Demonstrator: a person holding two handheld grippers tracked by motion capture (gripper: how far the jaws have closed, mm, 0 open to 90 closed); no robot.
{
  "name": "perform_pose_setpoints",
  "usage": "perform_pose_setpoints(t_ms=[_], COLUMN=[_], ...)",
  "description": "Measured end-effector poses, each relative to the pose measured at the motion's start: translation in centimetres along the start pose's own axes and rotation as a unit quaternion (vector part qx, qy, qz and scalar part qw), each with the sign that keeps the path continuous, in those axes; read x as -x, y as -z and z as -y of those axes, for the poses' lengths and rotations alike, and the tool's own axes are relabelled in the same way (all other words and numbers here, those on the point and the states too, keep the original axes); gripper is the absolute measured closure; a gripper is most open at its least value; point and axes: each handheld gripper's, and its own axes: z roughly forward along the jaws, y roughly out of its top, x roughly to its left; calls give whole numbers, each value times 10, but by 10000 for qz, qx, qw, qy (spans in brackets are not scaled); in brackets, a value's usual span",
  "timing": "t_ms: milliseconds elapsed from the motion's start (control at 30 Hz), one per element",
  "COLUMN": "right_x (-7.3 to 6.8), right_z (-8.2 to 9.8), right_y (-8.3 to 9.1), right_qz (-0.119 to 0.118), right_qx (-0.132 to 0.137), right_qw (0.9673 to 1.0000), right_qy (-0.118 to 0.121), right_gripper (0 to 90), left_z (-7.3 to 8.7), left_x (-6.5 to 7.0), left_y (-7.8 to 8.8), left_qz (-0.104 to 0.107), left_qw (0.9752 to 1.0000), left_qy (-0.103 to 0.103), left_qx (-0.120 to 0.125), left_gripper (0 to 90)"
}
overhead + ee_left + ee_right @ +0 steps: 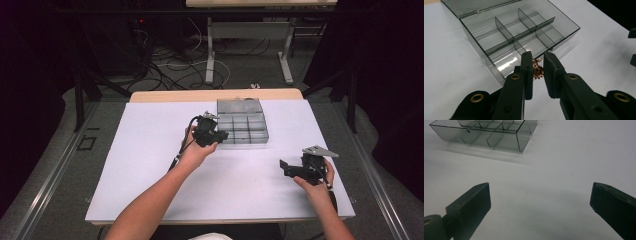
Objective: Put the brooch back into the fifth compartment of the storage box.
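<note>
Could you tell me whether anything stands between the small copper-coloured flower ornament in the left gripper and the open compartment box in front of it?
Nothing visible does. The left gripper is shut on the copper flower ornament just short of the compartment box; its lid lies folded back, its compartments look empty, and only bare white table lies between. The right gripper stands open, well aside.

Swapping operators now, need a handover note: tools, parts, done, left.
Left tool: shut on a small copper-coloured ornament, held just short of the near wall of the clear compartment box.
Right tool: open, holding nothing, over bare white table to the right of the box.
Box: lid open, at the far middle of the table; the compartments in sight look empty.
Done: ornament picked up and brought to the box.
Left: probably drop it into a compartment; which one I cannot tell.
</note>
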Motion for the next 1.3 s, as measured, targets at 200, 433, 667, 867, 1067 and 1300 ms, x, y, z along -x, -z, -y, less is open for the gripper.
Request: perform_pose_setpoints(t_ms=[200,433,667,867,1067,1300], right_x=[1,0,1,2,2,2], right_z=[1,2,3,3,3,4], right_y=[1,1,3,4,4,3], right_qz=[9,61,46,36,32,9], right_qx=[12,28,3,14,19,2], right_qw=[10000,10000,10000,10000,10000,10000], right_qy=[-7,-30,-82,-52,-52,-67], right_gripper=[30,30,31,32,32,33], left_z=[-8,-15,-21,-26,-30,-30], left_x=[5,8,7,9,12,13], left_y=[-7,-14,-19,-27,-34,-42], left_qz=[37,82,47,22,-12,-31], left_qw=[9999,9998,9996,9994,9992,9988], left_qy=[-92,-111,-196,-257,-298,-283], left_qx=[55,139,197,219,283,394], left_gripper=[789,789,789,789,789,789])
